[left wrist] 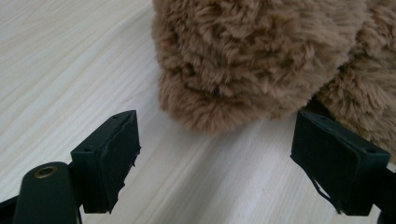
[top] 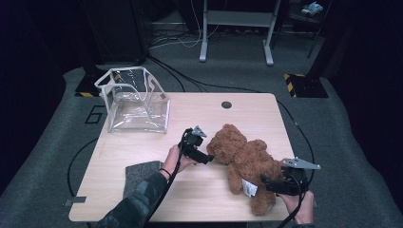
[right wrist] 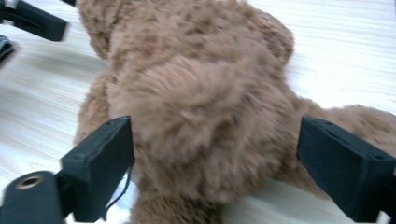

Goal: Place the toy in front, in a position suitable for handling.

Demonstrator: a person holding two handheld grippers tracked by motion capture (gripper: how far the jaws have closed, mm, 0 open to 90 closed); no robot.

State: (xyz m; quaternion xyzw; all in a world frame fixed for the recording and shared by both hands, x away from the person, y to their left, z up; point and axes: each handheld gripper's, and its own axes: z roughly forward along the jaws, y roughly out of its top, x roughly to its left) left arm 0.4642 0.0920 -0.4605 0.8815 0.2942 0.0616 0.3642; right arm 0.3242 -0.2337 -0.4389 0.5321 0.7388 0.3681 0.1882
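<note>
The fluffy brown plush teddy bear (top: 243,161) lay on its front on the pale wooden tabletop (top: 199,199), head toward my left gripper (top: 209,158) and legs toward my right gripper (top: 266,182). A white sewn-in label (top: 249,188) showed at the bear's lower body, just ahead of my right fingertips.

Left gripper view: the rounded head of the bear (left wrist: 243,60) sat just beyond my two black padded fingers (left wrist: 109,158), above the gap between them. The fingers were spread wide and released; bare tabletop (left wrist: 70,60) lay between the pads, and neither pad pressed the fur, though the right-hand pad stood close against the plush at that side.

Right gripper view: the bear's body (right wrist: 201,116) lay between my right gripper's two black fingers (right wrist: 100,168). The fingers stood wide, one to each side of the plush. I could see no pad squeezing the fur, so I read this grip as released, with the toy inside the span. The tip of my left gripper (right wrist: 35,21) showed beyond the bear's head, at the far end from my right fingers.

High view: a clear plastic pouch with white edging (top: 135,99) stood open well beyond my left fingers, at the table's far left corner. A dark grey rectangular mat (top: 141,175) lay behind my left fingers, beside my forearm.
</note>
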